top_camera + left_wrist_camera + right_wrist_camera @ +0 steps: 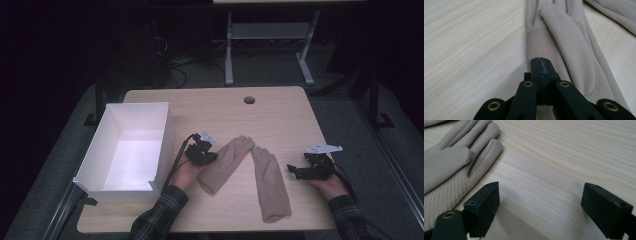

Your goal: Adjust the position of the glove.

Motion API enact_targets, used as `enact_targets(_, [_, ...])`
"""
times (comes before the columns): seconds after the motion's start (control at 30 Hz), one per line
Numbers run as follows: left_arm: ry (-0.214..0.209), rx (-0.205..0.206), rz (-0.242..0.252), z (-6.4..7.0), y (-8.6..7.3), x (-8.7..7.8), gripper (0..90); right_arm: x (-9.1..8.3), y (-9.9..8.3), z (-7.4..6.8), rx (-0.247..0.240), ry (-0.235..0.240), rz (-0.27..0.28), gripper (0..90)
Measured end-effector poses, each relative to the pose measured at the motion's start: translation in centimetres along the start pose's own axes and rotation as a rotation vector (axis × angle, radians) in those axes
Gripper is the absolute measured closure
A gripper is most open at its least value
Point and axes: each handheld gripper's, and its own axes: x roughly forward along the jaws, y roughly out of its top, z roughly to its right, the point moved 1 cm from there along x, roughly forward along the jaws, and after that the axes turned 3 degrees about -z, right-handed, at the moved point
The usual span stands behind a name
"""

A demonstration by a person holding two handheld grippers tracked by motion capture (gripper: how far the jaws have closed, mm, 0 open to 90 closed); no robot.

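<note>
The tongs (pixel 541 61) are pressed together at the beige glove (pixel 564 37); it lies flat on the wooden table (pixel 469 50).

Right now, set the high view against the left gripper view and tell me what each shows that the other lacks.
High view alone: the white box at the table's left, the cable hole, both sleeved forearms, the right gripper with jaws apart beside the right glove.

Left gripper view alone: the left gripper with jaws closed together at the left glove, and that glove's ribbed weave.

Shared: both beige gloves, the wooden table.
</note>
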Motion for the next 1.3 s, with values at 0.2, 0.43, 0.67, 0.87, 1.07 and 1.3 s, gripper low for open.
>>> enact_targets(0.2, [-0.049, -0.014, -0.007, 1.2, -1.1, -0.7, 89.6, 0.0, 0.0, 0.0, -0.001, 0.000, 0.000, 14.6])
enact_targets(0.43, [-0.079, 0.003, -0.023, 2.4, -2.4, -1.7, 89.6, 0.0, 0.0, 0.0, -0.002, 0.000, -0.001, 14.6])
enact_targets(0.67, [-0.113, 0.034, -0.037, 4.0, -3.7, -2.5, 89.5, 0.0, 0.0, 0.0, -0.001, 0.000, -0.001, 14.6])
enact_targets(0.87, [-0.103, 0.008, 0.015, 3.3, -3.2, -3.1, 81.1, 0.0, 0.0, 0.0, 0.001, 0.000, 0.000, 14.6])
enact_targets(1.07, [-0.085, -0.023, 0.054, 1.9, -2.6, -2.9, 66.6, 0.0, 0.0, 0.0, -0.001, 0.000, -0.002, 14.6])
enact_targets(1.3, [-0.086, -0.011, 0.052, 1.6, -2.0, -1.6, 57.8, 0.0, 0.1, 0.0, 0.000, 0.000, -0.003, 14.6])
